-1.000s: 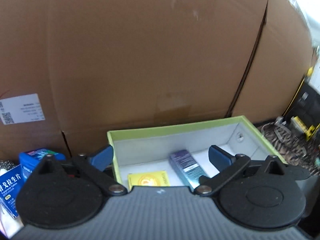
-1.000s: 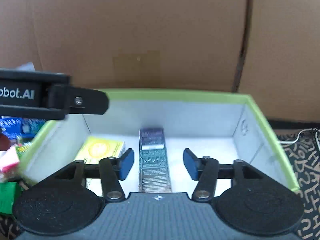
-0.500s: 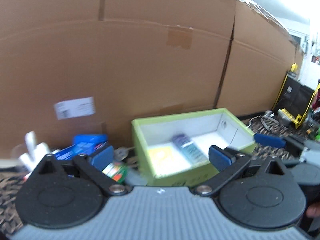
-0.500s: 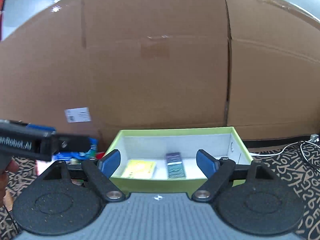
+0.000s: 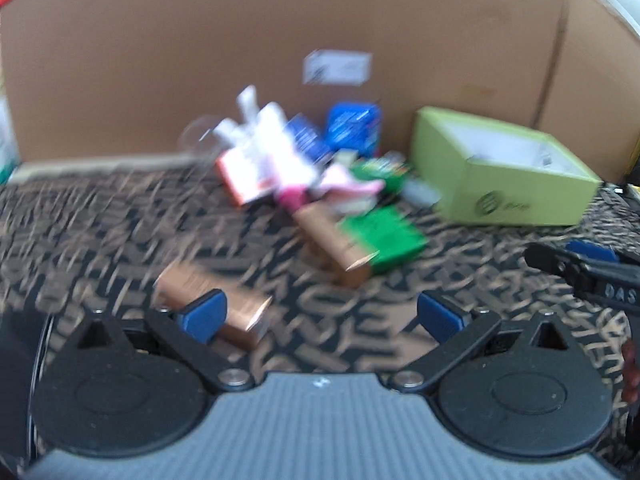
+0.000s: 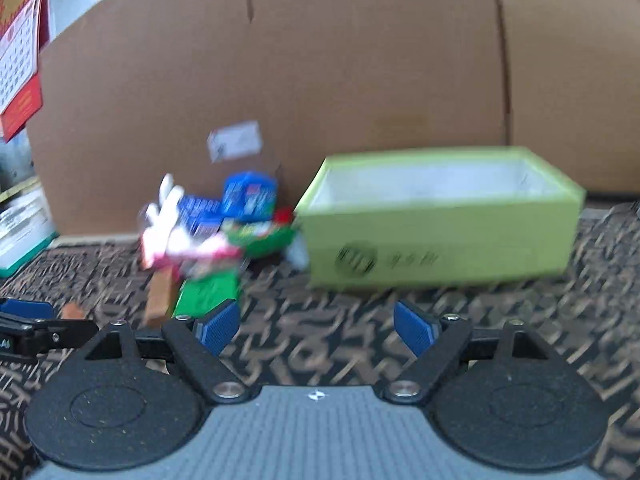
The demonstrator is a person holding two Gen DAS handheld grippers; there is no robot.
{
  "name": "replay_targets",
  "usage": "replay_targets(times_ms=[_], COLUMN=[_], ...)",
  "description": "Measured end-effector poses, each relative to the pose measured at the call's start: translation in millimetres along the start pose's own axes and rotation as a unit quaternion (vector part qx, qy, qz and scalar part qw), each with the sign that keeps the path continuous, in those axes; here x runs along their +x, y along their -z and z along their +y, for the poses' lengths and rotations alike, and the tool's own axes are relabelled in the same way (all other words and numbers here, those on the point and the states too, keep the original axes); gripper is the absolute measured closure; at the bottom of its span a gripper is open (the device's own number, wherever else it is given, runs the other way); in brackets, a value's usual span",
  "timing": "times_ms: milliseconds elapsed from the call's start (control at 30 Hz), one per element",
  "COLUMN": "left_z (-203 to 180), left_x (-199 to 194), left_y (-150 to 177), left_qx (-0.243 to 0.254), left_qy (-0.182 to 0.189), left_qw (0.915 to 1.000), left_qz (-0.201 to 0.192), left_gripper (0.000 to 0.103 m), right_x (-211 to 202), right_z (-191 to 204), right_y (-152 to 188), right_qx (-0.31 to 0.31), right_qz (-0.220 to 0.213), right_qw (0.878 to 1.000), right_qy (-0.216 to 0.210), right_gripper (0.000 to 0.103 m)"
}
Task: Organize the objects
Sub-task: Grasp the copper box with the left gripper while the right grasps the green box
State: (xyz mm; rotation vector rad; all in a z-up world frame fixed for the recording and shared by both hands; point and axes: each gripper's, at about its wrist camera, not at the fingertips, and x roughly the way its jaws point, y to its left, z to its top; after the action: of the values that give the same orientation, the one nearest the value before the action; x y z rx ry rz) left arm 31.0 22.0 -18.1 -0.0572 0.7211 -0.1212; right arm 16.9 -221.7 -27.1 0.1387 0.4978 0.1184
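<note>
So from where I'm driving, both views are pretty smeared with motion blur, but the layout is readable. My left gripper (image 5: 322,314) has its fingers spread wide with nothing between them, and the right gripper (image 6: 316,330) is the same, spread and empty. Just ahead of the left gripper's left finger, almost tucked behind the blue pad, lies a copper-brown box (image 5: 212,304) on the patterned surface (image 5: 100,232). Farther ahead of that gripper sits the pile of loose stuff (image 5: 304,168): a second brown box (image 5: 332,244) lying touching a green box (image 5: 380,236), some pink and white packaging, and a couple of blue boxes (image 5: 352,126) at the back against the cardboard wall (image 5: 240,40). The green tray box (image 6: 440,236) is ahead and to the right of the left gripper, and nearly straight ahead of the right one, with the pile just beside its left end. I can only see its white inside walls, so I can't tell what's in it from here. Progress-wise I'd say we're early to middle: most of the items look like they're outside the tray, all heaped or scattered, so there's plenty left to carry over. Closest candidate looks like that near brown box.
</note>
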Motion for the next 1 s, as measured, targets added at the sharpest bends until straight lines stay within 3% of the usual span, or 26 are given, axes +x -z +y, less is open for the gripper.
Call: replay_targets(times_ms=[267,367,433,533,567,667,767,867,1000], left_z=[52,59,61,58,58,55,47,42,47], left_x=[31,43,51,57,59,66,72,68,59], left_y=[2,-1,-1,-4,-5,-14,-19,-18,-15], left_qx=[-0.119,-0.131,-0.125,-0.090,-0.080,-0.064,-0.045,-0.030,-0.022], left_qy=[-0.038,-0.041,-0.042,-0.053,-0.050,-0.018,0.002,-0.010,0.002], left_qw=[0.9918,0.9901,0.9909,0.9943,0.9952,0.9973,0.9983,0.9991,0.9994], left_qz=[0.027,0.025,0.027,0.024,0.026,0.032,0.037,0.029,0.027], left_gripper=[0.000,0.000,0.009,0.031,0.044,0.066,0.067,0.054,0.055], right_x=[9,18,23,34,39,53,66,73,84], right_z=[23,28,31,38,41,50,58,66,75], right_y=[7,3,1,-2,-3,-6,-10,-13,-17], right_qx=[-0.013,-0.016,-0.024,-0.040,-0.043,-0.053,-0.068,-0.079,-0.084], right_qz=[0.022,0.027,0.032,0.042,0.047,0.057,0.066,0.066,0.068], right_qw=[1.000,0.999,0.999,0.998,0.998,0.997,0.995,0.994,0.993], right_qy=[-0.004,-0.004,-0.007,-0.012,-0.014,-0.022,-0.025,-0.029,-0.045], right_gripper=[0.016,0.016,0.016,0.020,0.020,0.024,0.029,0.029,0.029])
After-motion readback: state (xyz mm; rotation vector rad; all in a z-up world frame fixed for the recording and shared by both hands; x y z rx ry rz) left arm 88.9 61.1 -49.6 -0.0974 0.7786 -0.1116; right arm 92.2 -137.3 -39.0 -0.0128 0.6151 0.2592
